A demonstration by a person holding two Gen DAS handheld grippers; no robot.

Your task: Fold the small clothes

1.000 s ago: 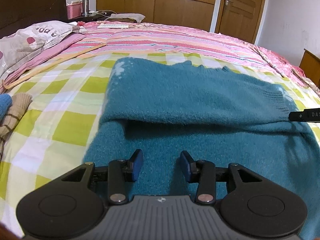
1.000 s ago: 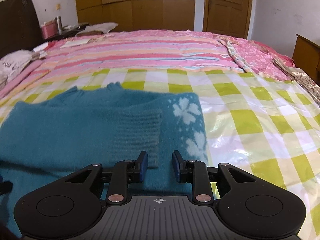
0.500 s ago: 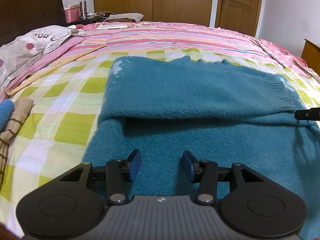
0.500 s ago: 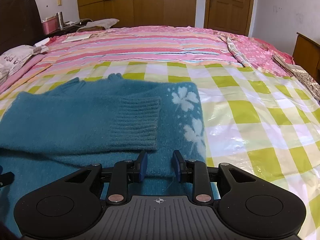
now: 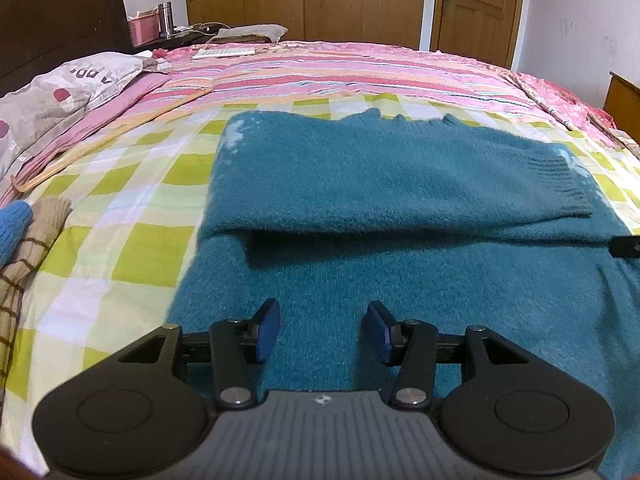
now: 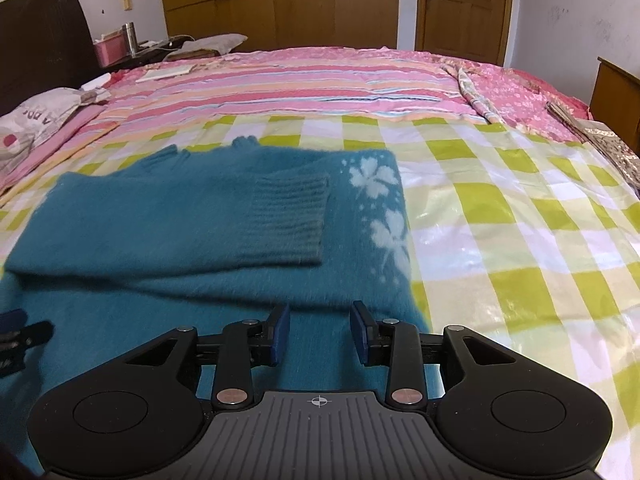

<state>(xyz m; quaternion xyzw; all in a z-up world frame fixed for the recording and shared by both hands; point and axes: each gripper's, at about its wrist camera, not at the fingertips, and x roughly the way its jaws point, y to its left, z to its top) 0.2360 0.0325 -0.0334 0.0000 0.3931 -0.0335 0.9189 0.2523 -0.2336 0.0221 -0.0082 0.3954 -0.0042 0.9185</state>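
A teal knit sweater (image 5: 400, 184) lies flat on the bed, one sleeve folded across its body so the ribbed cuff (image 6: 292, 216) ends near the white flower pattern (image 6: 380, 208). My left gripper (image 5: 323, 312) hovers over the sweater's near left part, open, with nothing between its blue pads. My right gripper (image 6: 320, 314) is over the near right part, just short of the folded sleeve; its jaws are opening and hold nothing. In the left wrist view the right gripper's tip (image 5: 626, 246) shows at the right edge. The left gripper's tip (image 6: 20, 336) shows at the left edge of the right wrist view.
A green-and-white checked sheet (image 6: 520, 220) lies under the sweater, with a pink striped quilt (image 5: 360, 72) beyond it. Folded blue and tan knitwear (image 5: 24, 240) sits at the left bed edge and a pillow (image 5: 60, 92) is at the far left. Wardrobe and door stand behind.
My right gripper has drawn back from the cuff toward the near side and its jaws have widened. The left gripper's jaws opened a little wider; that hand kept still.
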